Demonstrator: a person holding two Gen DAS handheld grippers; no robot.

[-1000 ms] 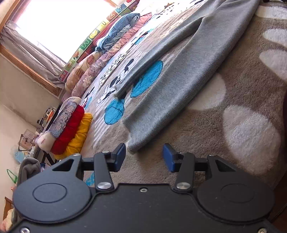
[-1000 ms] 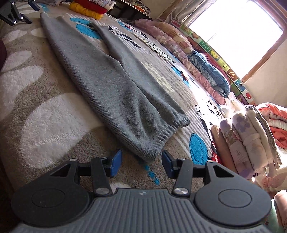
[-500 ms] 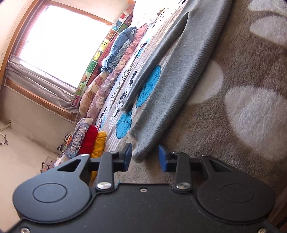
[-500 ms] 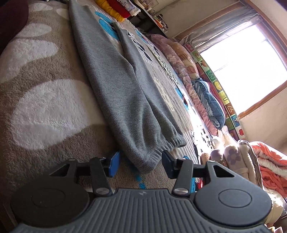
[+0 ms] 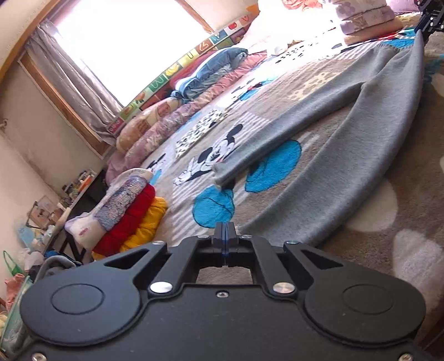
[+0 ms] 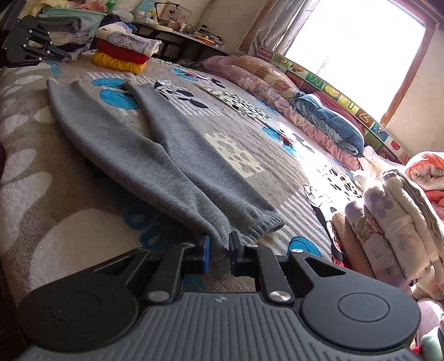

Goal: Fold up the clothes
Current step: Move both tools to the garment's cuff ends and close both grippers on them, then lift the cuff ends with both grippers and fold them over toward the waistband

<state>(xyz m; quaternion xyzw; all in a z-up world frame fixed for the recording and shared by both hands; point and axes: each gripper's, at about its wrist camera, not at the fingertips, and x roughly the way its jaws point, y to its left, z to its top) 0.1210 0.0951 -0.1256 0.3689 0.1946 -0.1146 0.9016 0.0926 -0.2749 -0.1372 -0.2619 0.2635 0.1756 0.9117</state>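
Note:
Grey knit trousers (image 5: 327,166) lie spread lengthwise on a patterned cartoon blanket (image 5: 211,155). My left gripper (image 5: 225,232) is shut, its blue pads pressed together at the near corner of the trousers' end; whether cloth is pinched is hidden. My right gripper (image 6: 219,245) has its pads closed on the ribbed waistband corner of the trousers (image 6: 166,155), which is lifted slightly off the blanket. The left gripper also shows at the far left in the right wrist view (image 6: 66,57), and the right gripper's fingers (image 5: 428,22) show at the far end in the left wrist view.
A stack of folded clothes, yellow, red and patterned (image 5: 130,211), sits at one end of the bed. Folded blankets (image 6: 388,222) are piled at the other end. Pillows and quilts (image 6: 277,91) line the window side. A cluttered desk (image 6: 177,30) stands beyond.
Both grippers have closed: the left from wide open to fully shut at the trousers' corner, the right onto the waistband corner. Both have risen, tilting the views up, and the trousers' edge is lifted.

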